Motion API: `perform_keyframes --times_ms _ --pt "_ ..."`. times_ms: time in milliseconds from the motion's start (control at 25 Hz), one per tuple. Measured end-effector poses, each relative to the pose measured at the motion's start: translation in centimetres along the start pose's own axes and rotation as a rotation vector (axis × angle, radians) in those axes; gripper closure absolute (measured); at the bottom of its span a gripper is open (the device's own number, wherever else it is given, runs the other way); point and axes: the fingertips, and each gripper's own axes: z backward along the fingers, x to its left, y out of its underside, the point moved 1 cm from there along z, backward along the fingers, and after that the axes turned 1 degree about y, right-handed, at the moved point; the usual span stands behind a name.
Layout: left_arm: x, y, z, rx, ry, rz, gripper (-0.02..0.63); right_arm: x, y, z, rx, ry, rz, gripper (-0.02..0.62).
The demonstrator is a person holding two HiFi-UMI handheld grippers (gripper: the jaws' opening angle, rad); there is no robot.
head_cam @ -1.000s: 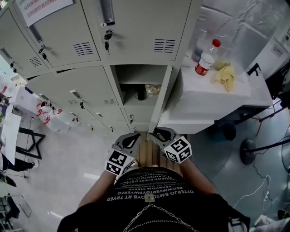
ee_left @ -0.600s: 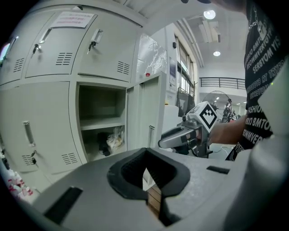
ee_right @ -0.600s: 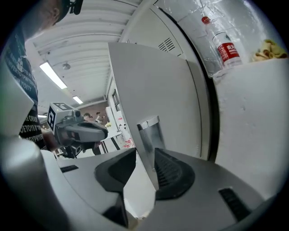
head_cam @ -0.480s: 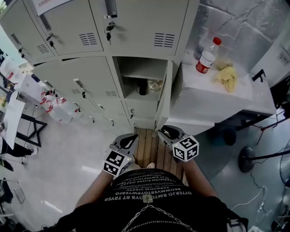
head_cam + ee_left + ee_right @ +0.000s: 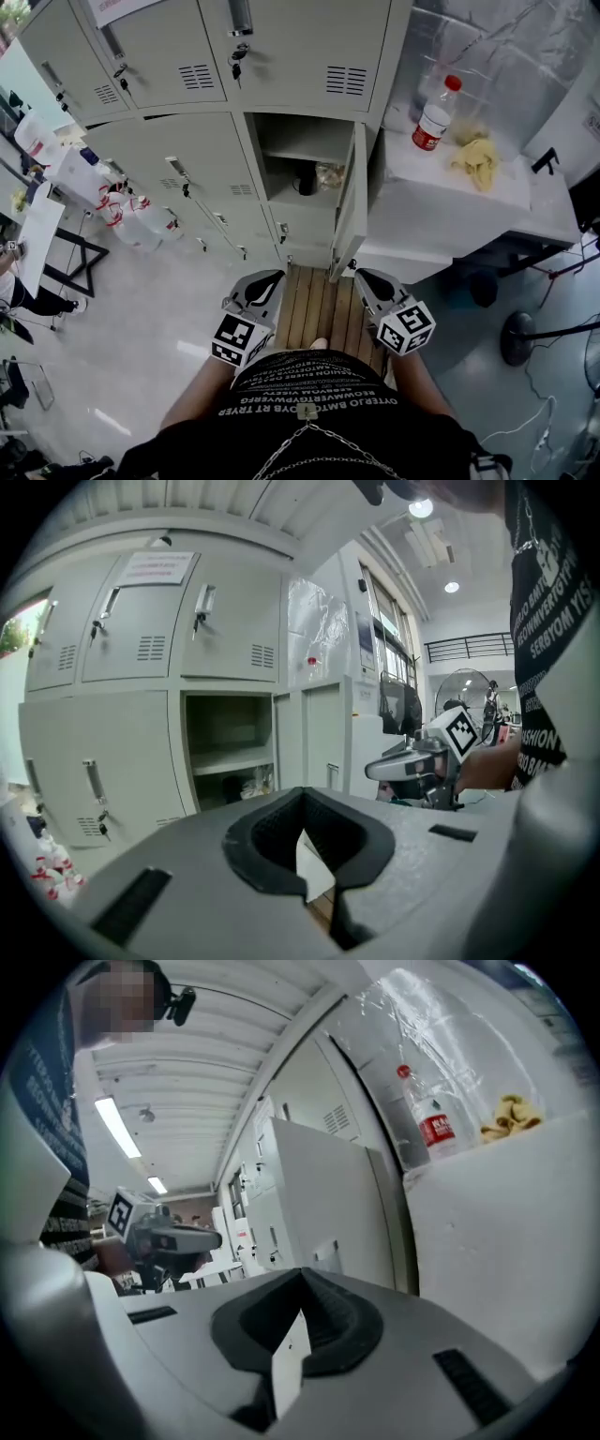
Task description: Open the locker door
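The grey locker bank fills the top of the head view. One lower compartment [image 5: 305,164] stands open, its door [image 5: 352,211] swung out to the right and seen edge-on. My left gripper [image 5: 265,281] and right gripper [image 5: 366,279] hover close to the person's body, below the door and apart from it. Both are shut with nothing between the jaws. In the left gripper view the left gripper [image 5: 305,794] faces the open compartment [image 5: 230,752], with the door [image 5: 323,738] beside it. In the right gripper view the right gripper [image 5: 302,1279] faces the door's panel [image 5: 319,1204].
A dark cup [image 5: 305,183] and a small bag [image 5: 328,175] sit inside the open compartment. On the white cabinet [image 5: 525,202] to the right are a red-capped bottle [image 5: 433,114] and a yellow cloth [image 5: 476,157]. Wooden slats [image 5: 314,309] lie underfoot. Jugs [image 5: 122,211] stand at the left.
Both grippers have drawn back from the locker toward the body, the right one drifting right and lower. The door has stayed open.
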Motion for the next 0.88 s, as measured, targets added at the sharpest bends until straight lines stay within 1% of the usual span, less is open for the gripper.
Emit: perform_keyframes --times_ms 80,160,280,400,520,560,640,720,880 --pt "0.5 -1.0 1.1 -0.036 -0.006 -0.003 0.612 2.0 -1.2 0.5 -0.028 -0.021 0.093 0.598" --pt "1.1 -0.9 2.0 -0.043 -0.003 0.002 0.612 3.8 -2.2 0.1 -0.052 -0.042 0.145 0.598" --pt "2.2 0.3 3.3 -0.016 -0.013 0.020 0.612 5.7 -2.8 -1.8 -0.059 -0.070 0.141 0.598" --pt "3.3 1.3 5.3 -0.013 -0.023 0.040 0.612 7.7 -2.9 -4.2 -0.053 -0.101 0.116 0.598" --pt "4.6 2.7 7.6 0.008 -0.046 0.060 0.612 10.2 -2.7 -5.6 -0.048 -0.120 0.109 0.600" --pt "5.2 2.8 8.3 0.006 -0.058 0.069 0.612 10.9 -2.6 -5.9 -0.047 -0.120 0.104 0.598" --pt "6.8 1.6 9.3 -0.037 -0.082 0.076 0.612 11.8 -2.5 -6.6 -0.045 -0.112 0.088 0.598" --pt "8.1 0.0 9.8 -0.083 -0.081 0.054 0.612 12.4 -2.7 -7.4 -0.043 -0.099 0.080 0.598" --pt "9.2 -2.6 10.4 -0.126 -0.051 -0.037 0.612 14.1 -4.5 -8.4 -0.067 -0.088 0.125 0.599"
